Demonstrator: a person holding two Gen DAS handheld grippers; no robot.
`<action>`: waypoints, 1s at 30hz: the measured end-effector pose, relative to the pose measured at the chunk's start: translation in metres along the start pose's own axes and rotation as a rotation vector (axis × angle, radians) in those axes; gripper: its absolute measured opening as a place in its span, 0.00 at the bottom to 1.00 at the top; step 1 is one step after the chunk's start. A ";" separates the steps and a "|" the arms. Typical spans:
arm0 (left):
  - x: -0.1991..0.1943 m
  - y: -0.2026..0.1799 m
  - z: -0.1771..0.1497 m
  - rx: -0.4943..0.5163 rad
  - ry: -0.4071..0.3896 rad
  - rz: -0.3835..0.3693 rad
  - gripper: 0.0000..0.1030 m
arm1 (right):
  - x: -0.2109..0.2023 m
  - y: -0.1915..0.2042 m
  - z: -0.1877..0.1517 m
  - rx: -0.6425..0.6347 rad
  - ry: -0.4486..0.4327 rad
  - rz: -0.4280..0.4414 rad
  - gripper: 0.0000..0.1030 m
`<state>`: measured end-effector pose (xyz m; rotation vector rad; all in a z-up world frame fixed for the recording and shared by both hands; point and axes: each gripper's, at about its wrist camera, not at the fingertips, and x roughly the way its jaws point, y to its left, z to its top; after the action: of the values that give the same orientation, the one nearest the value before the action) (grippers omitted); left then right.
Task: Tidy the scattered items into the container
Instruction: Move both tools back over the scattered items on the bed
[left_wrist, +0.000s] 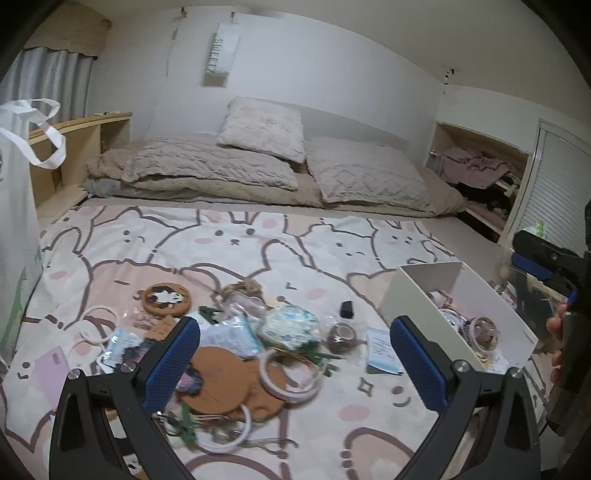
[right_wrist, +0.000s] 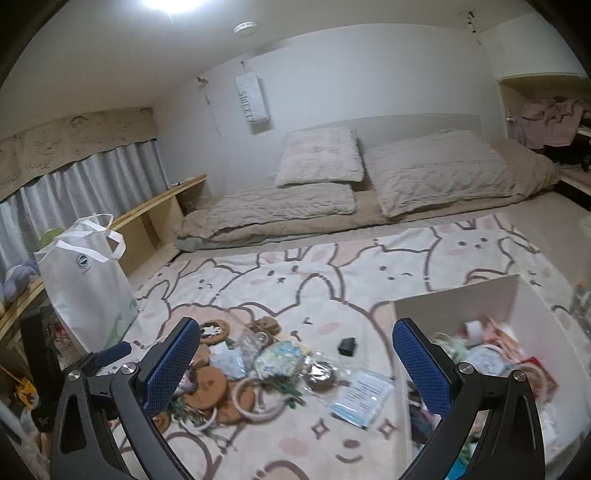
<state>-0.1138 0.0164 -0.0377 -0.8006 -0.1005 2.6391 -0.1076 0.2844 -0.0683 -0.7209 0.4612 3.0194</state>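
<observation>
Bedroom, bunny-print blanket spread over the floor, three grey pillows at its far edge. One white container at the right edge, partly filled; scattered items heaped mid-blanket. Left claw spread wide, empty. Right claw likewise.

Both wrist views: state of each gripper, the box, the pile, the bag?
left gripper: open, empty, above the pile
right gripper: open, empty
white box: open top, partly filled
scattered pile: on the bunny blanket, outside the box
small black item: lying alone, apart from the pile
white tote bag: upright, handles up
</observation>
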 end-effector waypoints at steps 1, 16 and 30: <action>0.000 0.004 0.000 -0.002 -0.004 0.006 1.00 | 0.005 0.003 -0.001 0.001 0.003 0.007 1.00; -0.002 0.052 -0.008 -0.046 -0.020 0.112 1.00 | 0.071 0.020 -0.023 -0.010 0.091 0.025 1.00; 0.035 0.087 -0.023 -0.126 0.140 0.102 1.00 | 0.123 0.036 -0.066 -0.036 0.317 0.046 1.00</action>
<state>-0.1569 -0.0517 -0.0904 -1.0557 -0.1945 2.6832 -0.1910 0.2238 -0.1689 -1.2167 0.4316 2.9692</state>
